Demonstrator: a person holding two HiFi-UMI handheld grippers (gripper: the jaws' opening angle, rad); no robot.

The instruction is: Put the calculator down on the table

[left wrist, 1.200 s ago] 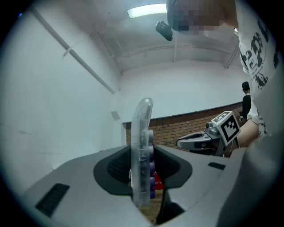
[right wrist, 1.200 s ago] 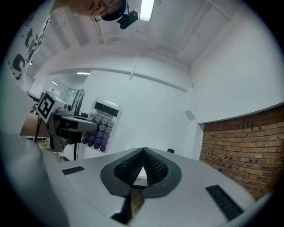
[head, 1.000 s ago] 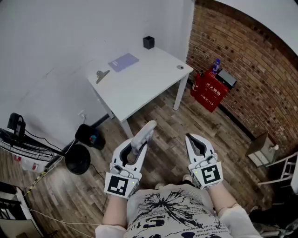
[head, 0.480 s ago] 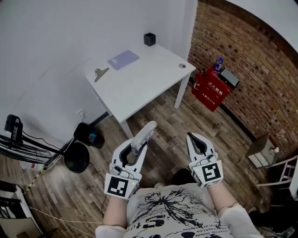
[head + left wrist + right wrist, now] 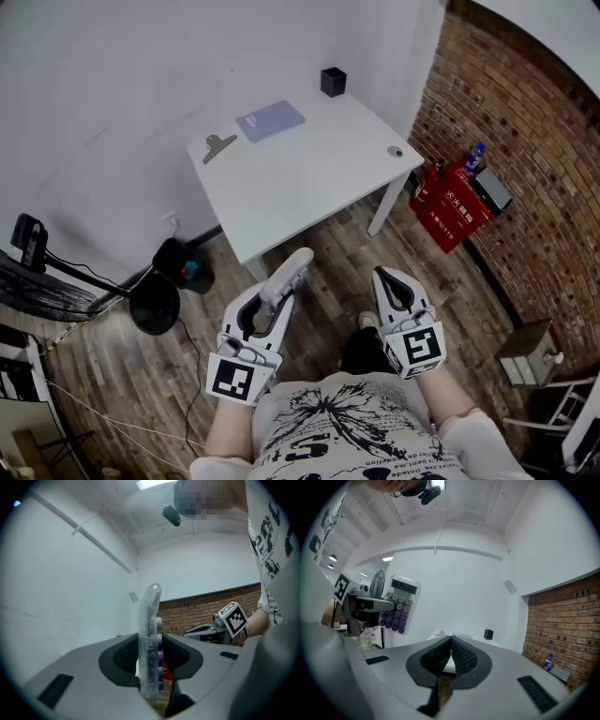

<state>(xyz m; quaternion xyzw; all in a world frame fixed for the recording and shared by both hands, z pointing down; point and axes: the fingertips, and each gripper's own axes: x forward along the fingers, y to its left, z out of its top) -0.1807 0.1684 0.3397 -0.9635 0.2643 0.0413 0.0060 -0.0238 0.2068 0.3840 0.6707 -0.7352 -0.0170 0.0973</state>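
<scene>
A clear calculator (image 5: 286,274) with purple keys stands on edge between the jaws of my left gripper (image 5: 278,298), which is shut on it. In the left gripper view the calculator (image 5: 150,639) sticks up past the pads (image 5: 123,657). The right gripper view shows its keypad (image 5: 399,605) from the side. My right gripper (image 5: 390,278) is held beside it, shut and with nothing in it; its pads (image 5: 459,654) meet. The white table (image 5: 309,187) stands just ahead of both grippers, over wooden floor.
On the table lie a purple notebook (image 5: 270,121), a binder clip (image 5: 217,145), a black pen cup (image 5: 333,82) and a small round object (image 5: 396,151). A red box (image 5: 457,202) stands by the brick wall on the right. A fan base (image 5: 155,305) and cables sit at left.
The table has come nearer and slid right in the head view as the person walks toward it. Both grippers travel along, keeping their pose and the calculator.
</scene>
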